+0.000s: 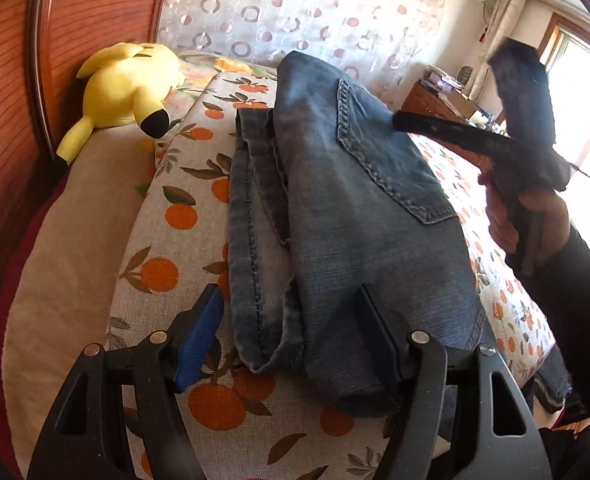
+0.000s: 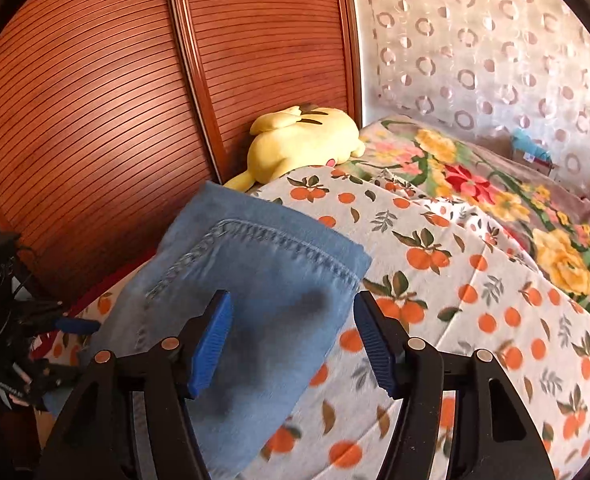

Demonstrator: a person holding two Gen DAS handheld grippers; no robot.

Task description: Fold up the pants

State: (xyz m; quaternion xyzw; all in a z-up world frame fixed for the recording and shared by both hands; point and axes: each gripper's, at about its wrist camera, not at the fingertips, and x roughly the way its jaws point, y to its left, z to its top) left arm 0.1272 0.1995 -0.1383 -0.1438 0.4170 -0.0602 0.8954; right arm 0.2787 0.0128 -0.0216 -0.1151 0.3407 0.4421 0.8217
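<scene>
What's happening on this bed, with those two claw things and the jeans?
A person is folding pants with a handheld gripper in each hand. The jeans lie folded into a thick stack on the orange-print bedspread, back pocket up. Both the left gripper and the right gripper hang open over the denim, gripping nothing. A yellow plush toy lies by the wooden wardrobe.

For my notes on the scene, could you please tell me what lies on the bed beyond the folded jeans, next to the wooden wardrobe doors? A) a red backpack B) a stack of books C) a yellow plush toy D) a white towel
C: a yellow plush toy lies by the wardrobe doors, beyond the jeans.
</scene>
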